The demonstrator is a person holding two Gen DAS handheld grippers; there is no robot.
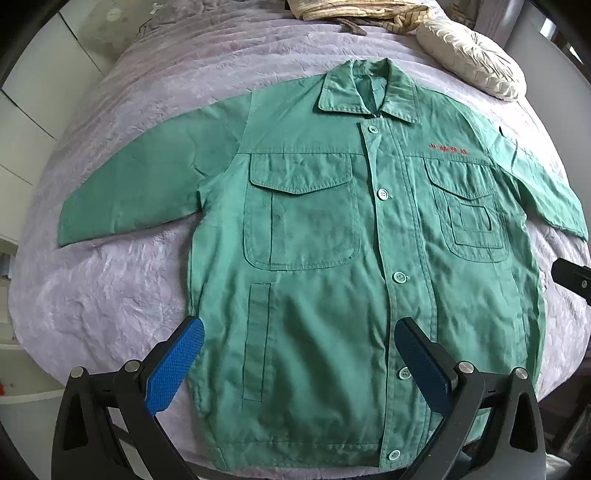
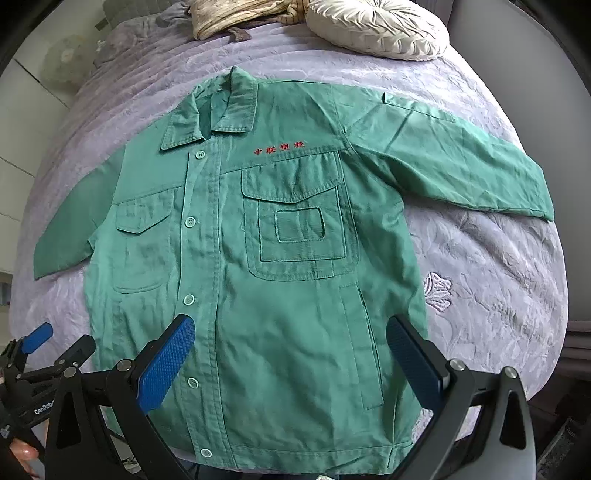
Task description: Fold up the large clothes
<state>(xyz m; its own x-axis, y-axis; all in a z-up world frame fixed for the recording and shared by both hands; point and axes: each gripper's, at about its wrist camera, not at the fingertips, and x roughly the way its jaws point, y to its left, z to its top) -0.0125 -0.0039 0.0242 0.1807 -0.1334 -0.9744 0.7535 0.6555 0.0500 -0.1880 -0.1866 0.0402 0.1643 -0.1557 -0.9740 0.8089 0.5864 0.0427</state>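
A green work jacket (image 1: 325, 236) lies flat and buttoned on a lilac bedspread (image 1: 122, 288), front up, collar far, both sleeves spread outward. It has two chest pockets and red embroidered lettering (image 1: 447, 147). My left gripper (image 1: 301, 363) hovers open above the jacket's lower left half, nothing between its blue pads. In the right wrist view the same jacket (image 2: 280, 266) fills the middle. My right gripper (image 2: 291, 362) hangs open over the lower right half, holding nothing. The left gripper's fingers (image 2: 37, 341) show at that view's lower left edge.
A cream round cushion (image 1: 476, 55) and a bundle of striped beige cloth (image 1: 354, 13) lie at the far end of the bed. White cabinet panels (image 1: 33, 122) stand to the left. A person's fingertip (image 2: 24, 450) shows at the bottom left.
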